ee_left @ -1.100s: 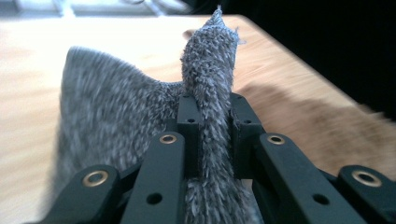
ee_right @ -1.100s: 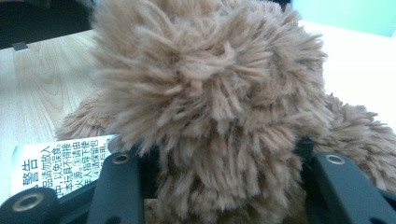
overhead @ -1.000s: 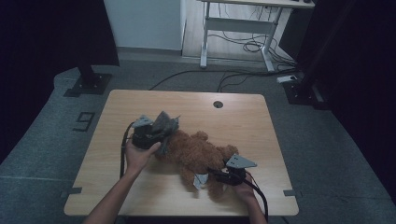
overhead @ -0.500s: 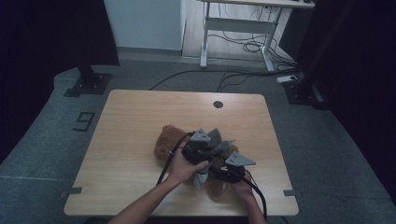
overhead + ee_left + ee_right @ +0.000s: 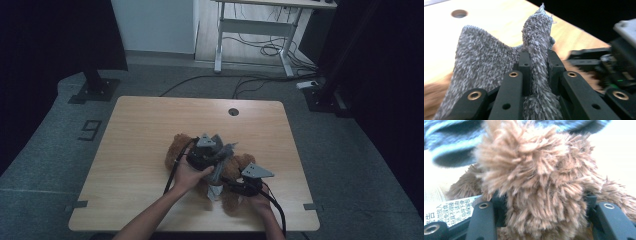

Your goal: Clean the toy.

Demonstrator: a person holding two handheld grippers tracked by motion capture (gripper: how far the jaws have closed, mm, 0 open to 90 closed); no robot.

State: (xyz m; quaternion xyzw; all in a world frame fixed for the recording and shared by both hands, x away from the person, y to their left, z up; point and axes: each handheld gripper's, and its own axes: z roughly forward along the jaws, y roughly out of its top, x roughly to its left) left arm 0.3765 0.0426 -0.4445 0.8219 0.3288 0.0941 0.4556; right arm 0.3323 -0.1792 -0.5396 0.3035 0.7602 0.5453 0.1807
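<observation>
A brown teddy bear (image 5: 176, 148) lies on the wooden table (image 5: 145, 125), toward its front. My left gripper (image 5: 224, 151) hovers over the bear's middle, shut on a fuzzy grey cloth (image 5: 484, 67) that is pinched in a fold between its jaws (image 5: 536, 58). Part of the cloth (image 5: 216, 176) hangs down over the bear. My right gripper (image 5: 231, 186) sits at the bear's front end, clamped around a furry brown limb (image 5: 536, 182). Its jaws have just been opening slightly, and the fur still fills the gap between them (image 5: 544, 197).
A white printed tag (image 5: 446, 213) lies beside the bear (image 5: 214, 192). A round cable hole (image 5: 233, 111) marks the table's far edge. A white desk frame (image 5: 255, 35) and loose cables are on the floor behind, with dark stand bases (image 5: 92, 90) at the left.
My left gripper carried the grey cloth from the bear's left end rightward, over its middle, uncovering the bear's left end. The right gripper stayed in place on the bear.
</observation>
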